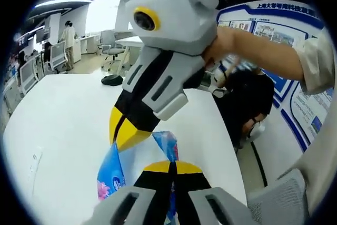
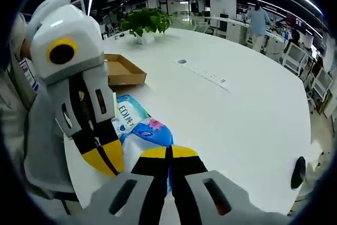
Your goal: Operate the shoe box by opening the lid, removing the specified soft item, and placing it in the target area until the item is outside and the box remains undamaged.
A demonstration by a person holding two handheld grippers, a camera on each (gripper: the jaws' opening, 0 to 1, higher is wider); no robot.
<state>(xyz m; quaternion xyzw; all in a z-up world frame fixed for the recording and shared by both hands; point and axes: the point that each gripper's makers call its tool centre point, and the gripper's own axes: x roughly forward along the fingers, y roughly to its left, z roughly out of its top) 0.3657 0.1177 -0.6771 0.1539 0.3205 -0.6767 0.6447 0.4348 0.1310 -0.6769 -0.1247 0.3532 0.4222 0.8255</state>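
A potted plant (image 2: 143,23) stands on the white table (image 2: 237,109), office chairs (image 1: 113,46) beyond.

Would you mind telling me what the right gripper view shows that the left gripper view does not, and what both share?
Right gripper view: an open cardboard box, a potted plant and a cable port in the table.

Left gripper view: a dark object at the table's far end, wall posters and office chairs.

Both: the white table, the blue tissue pack, and both tools, the left tool and the right tool, closed on that pack.
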